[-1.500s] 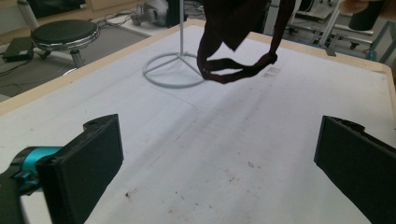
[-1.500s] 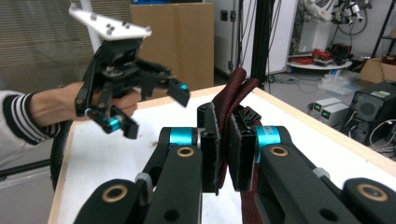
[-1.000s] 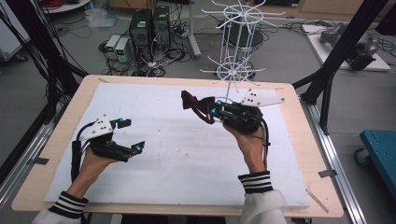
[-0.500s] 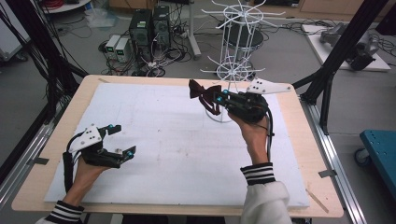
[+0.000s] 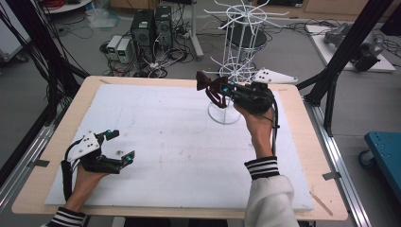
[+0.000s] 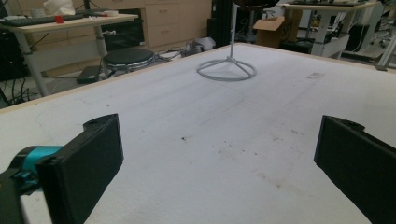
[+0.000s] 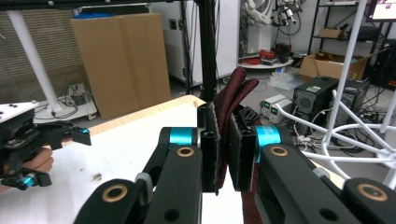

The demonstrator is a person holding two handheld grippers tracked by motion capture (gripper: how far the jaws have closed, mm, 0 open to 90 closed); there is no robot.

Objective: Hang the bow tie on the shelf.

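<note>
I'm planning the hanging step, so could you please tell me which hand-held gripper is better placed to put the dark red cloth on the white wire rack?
The right hand-held gripper: it already clamps the dark red cloth beside the white wire rack. The left hand-held gripper is open, low, far away.

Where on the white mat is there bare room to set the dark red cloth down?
The middle of the white mat is bare, between the left gripper at the near left and the wire rack's base ring at the far right. It is crowded around that ring, where the right gripper holds the dark red cloth.
</note>
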